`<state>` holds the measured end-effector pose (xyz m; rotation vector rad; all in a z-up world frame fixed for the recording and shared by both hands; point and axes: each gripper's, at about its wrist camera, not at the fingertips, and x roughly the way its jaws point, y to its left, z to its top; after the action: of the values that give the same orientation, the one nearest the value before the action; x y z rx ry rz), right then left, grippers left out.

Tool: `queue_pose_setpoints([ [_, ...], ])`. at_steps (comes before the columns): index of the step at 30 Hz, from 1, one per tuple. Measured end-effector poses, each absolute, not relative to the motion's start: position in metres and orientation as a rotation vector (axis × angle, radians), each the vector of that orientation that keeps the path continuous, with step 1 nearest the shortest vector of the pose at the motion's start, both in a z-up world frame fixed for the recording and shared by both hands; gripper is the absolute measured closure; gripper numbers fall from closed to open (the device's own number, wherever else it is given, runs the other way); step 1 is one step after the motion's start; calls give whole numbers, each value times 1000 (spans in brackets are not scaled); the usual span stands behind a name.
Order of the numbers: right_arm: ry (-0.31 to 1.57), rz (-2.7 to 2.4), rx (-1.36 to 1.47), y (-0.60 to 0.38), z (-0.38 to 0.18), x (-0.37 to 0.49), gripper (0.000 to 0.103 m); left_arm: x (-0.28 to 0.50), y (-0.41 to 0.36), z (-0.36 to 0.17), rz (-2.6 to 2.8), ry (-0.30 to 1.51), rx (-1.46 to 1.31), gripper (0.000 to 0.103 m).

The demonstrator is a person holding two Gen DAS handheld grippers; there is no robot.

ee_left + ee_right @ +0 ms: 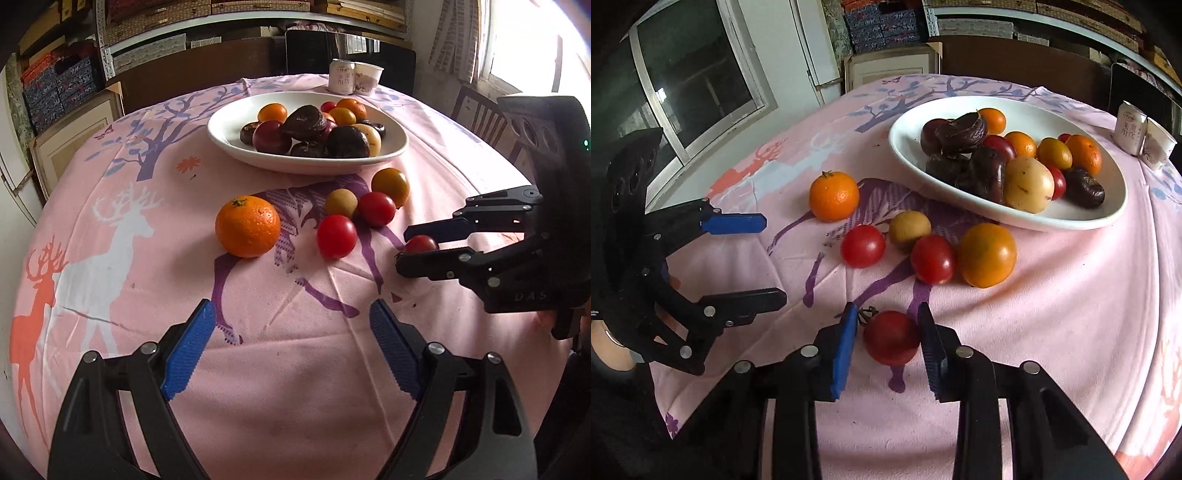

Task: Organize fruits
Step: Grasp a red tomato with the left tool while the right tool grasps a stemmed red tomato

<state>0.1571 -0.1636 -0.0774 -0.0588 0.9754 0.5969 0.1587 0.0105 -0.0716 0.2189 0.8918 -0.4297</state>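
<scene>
My right gripper [887, 317] is shut on a small red tomato [892, 339] that rests on the pink tablecloth; in the left wrist view that tomato [421, 243] sits between the right gripper's [403, 249] fingers. My left gripper [291, 317] is open over bare cloth, short of an orange mandarin [247, 226]. From the right wrist view the left gripper [774, 258] stands open at the left. Two red tomatoes [337, 236] [376, 208], a small tan fruit [341, 203] and an orange tomato [390, 185] lie loose in front of the white bowl [221, 136], which holds several fruits.
Two white cups [341, 77] [367, 78] stand at the far edge of the round table. A wooden chair [480, 114] is at the back right. Shelves with boxes line the back wall.
</scene>
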Motion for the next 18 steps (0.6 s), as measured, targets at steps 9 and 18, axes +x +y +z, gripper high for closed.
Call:
queue_pose_setpoints([
  [9,917,569,-13,-212,-54,130,69,176,-42,-66,-465,857,278,20],
  [18,919,514,115,-275,-59,108,69,201,-62,-82,-443,871,321,63],
])
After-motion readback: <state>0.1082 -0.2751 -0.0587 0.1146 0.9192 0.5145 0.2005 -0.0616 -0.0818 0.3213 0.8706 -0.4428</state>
